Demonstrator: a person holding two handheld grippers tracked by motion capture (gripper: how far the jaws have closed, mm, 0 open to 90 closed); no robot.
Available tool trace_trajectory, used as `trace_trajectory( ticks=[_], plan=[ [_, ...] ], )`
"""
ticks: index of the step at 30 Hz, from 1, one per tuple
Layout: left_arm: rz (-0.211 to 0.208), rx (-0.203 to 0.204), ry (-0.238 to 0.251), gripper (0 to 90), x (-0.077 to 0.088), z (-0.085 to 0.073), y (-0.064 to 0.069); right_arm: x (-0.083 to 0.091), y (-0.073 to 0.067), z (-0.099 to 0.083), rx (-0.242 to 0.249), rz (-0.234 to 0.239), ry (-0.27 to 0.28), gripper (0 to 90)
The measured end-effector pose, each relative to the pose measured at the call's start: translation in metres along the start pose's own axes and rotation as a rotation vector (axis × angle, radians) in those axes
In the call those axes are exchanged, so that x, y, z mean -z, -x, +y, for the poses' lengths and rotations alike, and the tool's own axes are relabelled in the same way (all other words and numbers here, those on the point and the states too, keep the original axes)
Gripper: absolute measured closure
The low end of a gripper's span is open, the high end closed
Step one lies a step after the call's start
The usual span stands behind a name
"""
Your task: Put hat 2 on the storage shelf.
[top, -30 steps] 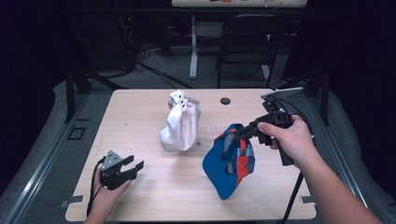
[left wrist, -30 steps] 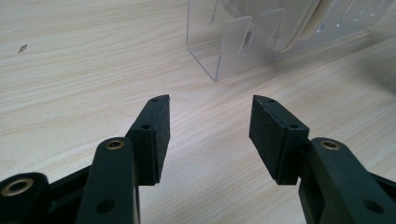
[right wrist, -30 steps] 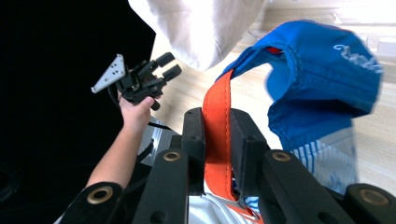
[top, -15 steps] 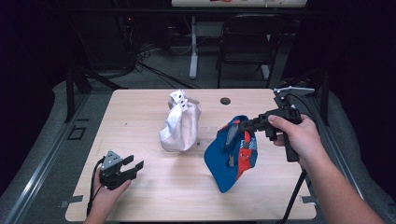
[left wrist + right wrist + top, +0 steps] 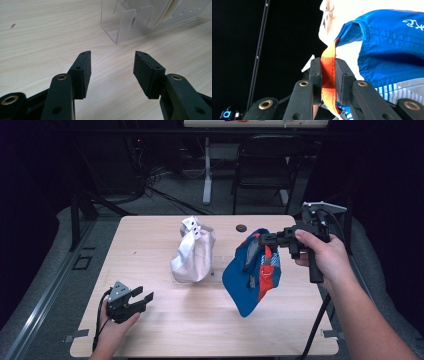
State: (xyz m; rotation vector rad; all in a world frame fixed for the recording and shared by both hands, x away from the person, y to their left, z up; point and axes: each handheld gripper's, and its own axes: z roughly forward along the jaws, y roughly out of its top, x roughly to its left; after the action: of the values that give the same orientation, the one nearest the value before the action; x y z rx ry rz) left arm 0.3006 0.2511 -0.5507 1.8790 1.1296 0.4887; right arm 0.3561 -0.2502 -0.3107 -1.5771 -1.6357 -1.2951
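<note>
The right gripper (image 5: 263,239) is pinching the orange strap (image 5: 329,72) of the blue cap (image 5: 251,275), which is hanging clear above the table (image 5: 210,330). The left gripper (image 5: 141,299) is resting spread and empty near the front edge. The white cap (image 5: 192,255) is sitting on the clear stand (image 5: 130,22); judging from this, the blue cap is lifted but not yet placed

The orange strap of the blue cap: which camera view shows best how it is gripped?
The right gripper view: the orange strap sits pinched between the right gripper jaws. The high view shows the blue cap hanging from that gripper, the strap small. The left gripper view faces the table.
</note>
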Motion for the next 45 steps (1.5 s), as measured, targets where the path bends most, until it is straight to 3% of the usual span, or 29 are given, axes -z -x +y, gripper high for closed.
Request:
trace_trajectory(
  ticks=[12,24,32,39,45],
  plan=[
    [-0.001,-0.004,-0.001,49.1,-0.001,0.000,-0.001,0.004,-0.014,0.019,-0.003,0.021,0.053,77.6],
    [-0.001,-0.009,-0.004,48.5,-0.001,-0.001,0.000,-0.006,-0.025,0.039,-0.021,0.019,0.123,77.6],
    [-0.006,-0.016,-0.010,47.8,-0.005,-0.003,0.002,-0.013,-0.026,0.053,-0.034,-0.007,0.167,77.6],
    [-0.008,-0.020,-0.010,47.6,-0.005,-0.003,0.002,-0.018,-0.022,0.063,-0.060,-0.068,0.237,77.6],
    [-0.011,-0.021,-0.010,47.5,-0.005,-0.003,0.003,-0.021,-0.015,0.068,-0.076,-0.108,0.264,77.6]
  ],
)
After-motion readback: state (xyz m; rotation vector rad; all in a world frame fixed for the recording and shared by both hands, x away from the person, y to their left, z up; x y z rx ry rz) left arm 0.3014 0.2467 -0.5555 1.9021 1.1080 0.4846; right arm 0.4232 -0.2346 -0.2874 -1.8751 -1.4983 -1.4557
